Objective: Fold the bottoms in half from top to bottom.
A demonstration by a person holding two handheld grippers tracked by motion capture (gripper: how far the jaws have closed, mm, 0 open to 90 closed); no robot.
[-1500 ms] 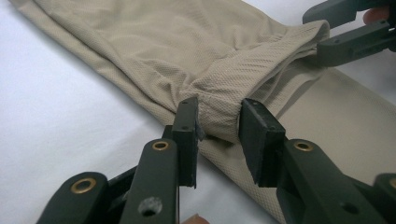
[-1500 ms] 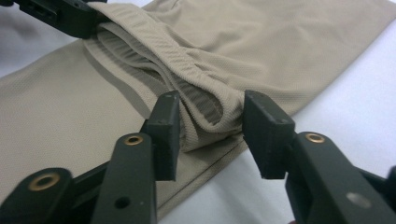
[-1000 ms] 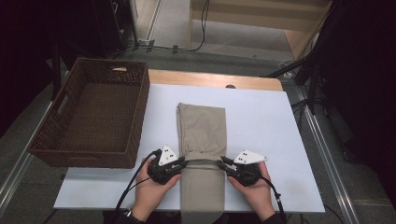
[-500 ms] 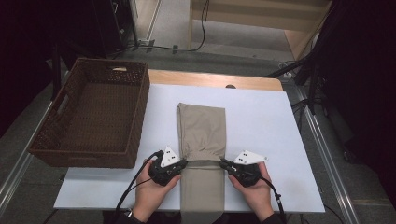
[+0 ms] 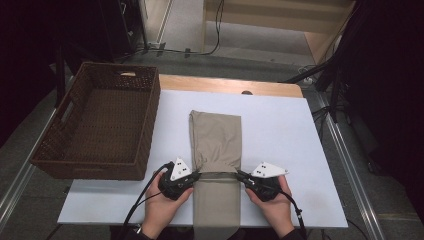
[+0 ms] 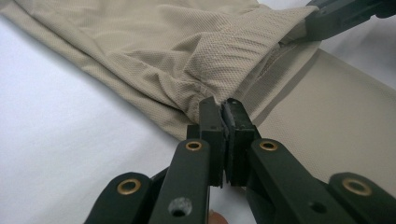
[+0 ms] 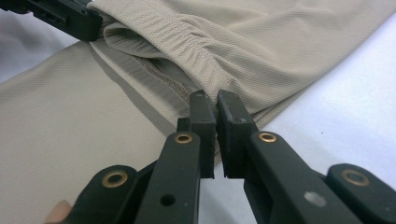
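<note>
Both grippers, left [image 5: 196, 175] and right [image 5: 241, 175], are now clamped on opposite edges of the cloth [image 5: 216, 140] lying mid-table [image 5: 290, 130], the jaws having just been closing, so a fold is judged ready to be lifted.

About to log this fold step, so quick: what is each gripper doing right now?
Left gripper: shut on the cloth, at its left edge.
Right gripper: shut on the cloth, at its right edge.

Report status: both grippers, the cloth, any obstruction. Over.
Left gripper and right gripper shut on beige cloth, opposite edges. Cloth folded on table. Basket left, clear.
</note>
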